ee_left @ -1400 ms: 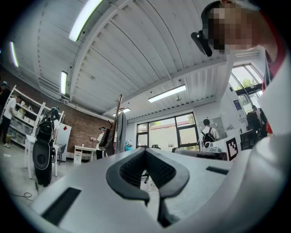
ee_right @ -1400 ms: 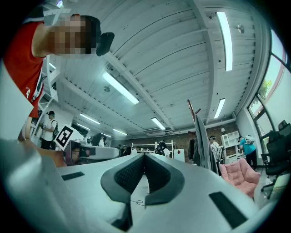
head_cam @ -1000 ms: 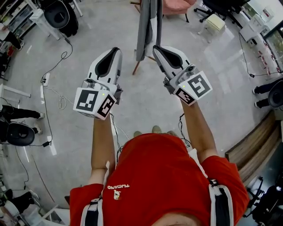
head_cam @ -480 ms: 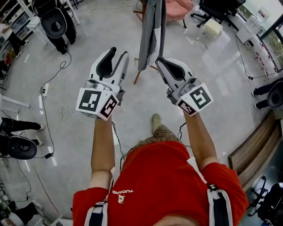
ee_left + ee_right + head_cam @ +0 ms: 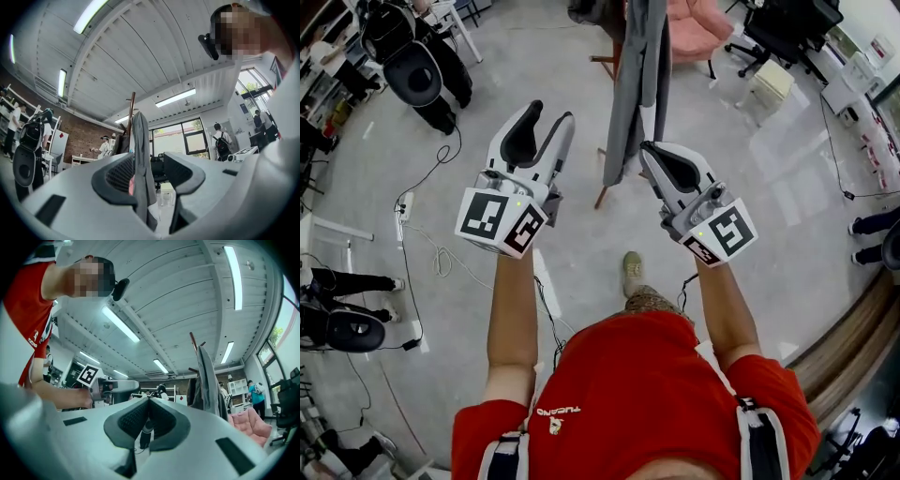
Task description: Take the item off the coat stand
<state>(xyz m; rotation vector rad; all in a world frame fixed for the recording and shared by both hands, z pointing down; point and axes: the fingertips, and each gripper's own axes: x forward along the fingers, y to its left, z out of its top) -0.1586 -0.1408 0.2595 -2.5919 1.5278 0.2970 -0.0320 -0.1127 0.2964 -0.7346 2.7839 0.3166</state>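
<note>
A grey garment (image 5: 636,84) hangs from a wooden coat stand (image 5: 602,192) just ahead of me. My left gripper (image 5: 551,112) is raised to the left of the cloth, apart from it, and its jaws are opening with nothing between them. In the left gripper view the garment (image 5: 140,140) shows through the gap of that gripper (image 5: 150,164), farther off, on the stand's pole (image 5: 131,108). My right gripper (image 5: 647,147) is shut and empty, its tip close beside the garment's lower right edge. In the right gripper view the garment (image 5: 206,376) hangs right of the shut gripper (image 5: 149,401).
A pink armchair (image 5: 694,28) stands behind the stand. A black office chair (image 5: 412,70) is at the far left, another dark chair (image 5: 787,14) at the far right. Cables (image 5: 431,248) and a power strip (image 5: 403,202) lie on the grey floor. Several people stand in the background.
The left gripper's jaws have gone from shut to wide apart. The person has stepped forward, so both grippers are nearer the garment. The right gripper stays shut.
</note>
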